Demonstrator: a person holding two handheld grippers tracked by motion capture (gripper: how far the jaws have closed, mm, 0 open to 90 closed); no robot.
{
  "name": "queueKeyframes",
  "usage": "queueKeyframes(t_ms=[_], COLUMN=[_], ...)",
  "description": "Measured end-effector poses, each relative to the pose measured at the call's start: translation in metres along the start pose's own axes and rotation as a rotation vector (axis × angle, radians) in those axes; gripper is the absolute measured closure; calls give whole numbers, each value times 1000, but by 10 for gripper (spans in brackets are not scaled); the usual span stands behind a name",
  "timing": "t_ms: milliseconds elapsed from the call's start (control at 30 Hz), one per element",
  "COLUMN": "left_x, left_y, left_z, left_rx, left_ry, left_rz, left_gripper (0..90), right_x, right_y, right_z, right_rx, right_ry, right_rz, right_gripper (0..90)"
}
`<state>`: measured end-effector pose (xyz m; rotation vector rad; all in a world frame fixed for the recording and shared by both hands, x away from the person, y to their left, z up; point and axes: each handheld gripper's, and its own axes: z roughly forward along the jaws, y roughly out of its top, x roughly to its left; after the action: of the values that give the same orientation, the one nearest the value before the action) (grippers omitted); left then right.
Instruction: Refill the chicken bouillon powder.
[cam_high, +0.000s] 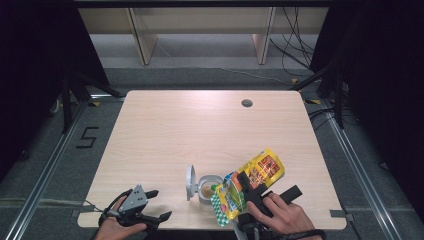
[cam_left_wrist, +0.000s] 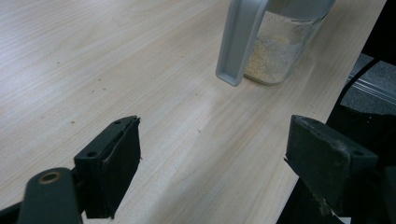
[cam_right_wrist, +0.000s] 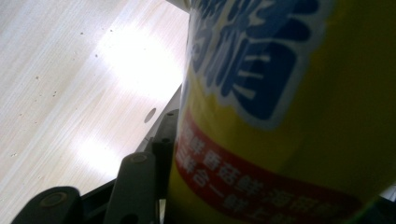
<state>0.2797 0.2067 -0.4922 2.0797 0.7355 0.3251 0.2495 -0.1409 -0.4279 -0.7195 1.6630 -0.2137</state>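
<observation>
Yellow pouch (cam_high: 252, 182) in the right hand-held gripper (cam_high: 248, 192) is tilted with its lower end over the open jar (cam_high: 209, 189), which stands near the front edge of the surface (cam_high: 200, 130) with its lid (cam_high: 190, 182) flipped up on the left; the jaws are clamped on the pouch, one black jaw pressed against its printed side in the right gripper view. The left hand-held gripper (cam_high: 152, 205) rests off to the left with its jaws spread and nothing between them, well apart from the jar, so the jar is not steadied. I judge the main risk is spillage: the jar mouth is small beside the pouch, and a tilt that is too steep could send powder over the rim. A nudge from the pouch could also tip or slide the light jar toward the nearby edge
</observation>
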Motion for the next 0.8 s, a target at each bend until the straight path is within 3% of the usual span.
queueKeyframes(t_ms=[400,467,567,600,633,767,800], left_x=[-1,0,-1,-1,0,1,-1], left_y=[0,0,0,0,0,0,0], left_z=[0,0,1,1,0,-1,0], left_rx=[-11,0,-22,-20,-9,7,-7], left_ry=[-6,2,-9,-10,-8,-2,-7], left_rz=[-13,1,-20,-17,-4,11,-18], left_gripper=[173,174,173,173,173,173,174], right_x=[0,0,0,0,1,0,0], right_y=[0,0,0,1,1,1,1], right_z=[0,0,0,0,0,0,0], right_rx=[-4,-1,-5,-7,-3,-11,-10], right_ry=[1,-1,-2,19,-1,15,-6], right_rz=[2,0,0,0,-2,-1,2], right_gripper=[578,577,578,578,578,578,578])
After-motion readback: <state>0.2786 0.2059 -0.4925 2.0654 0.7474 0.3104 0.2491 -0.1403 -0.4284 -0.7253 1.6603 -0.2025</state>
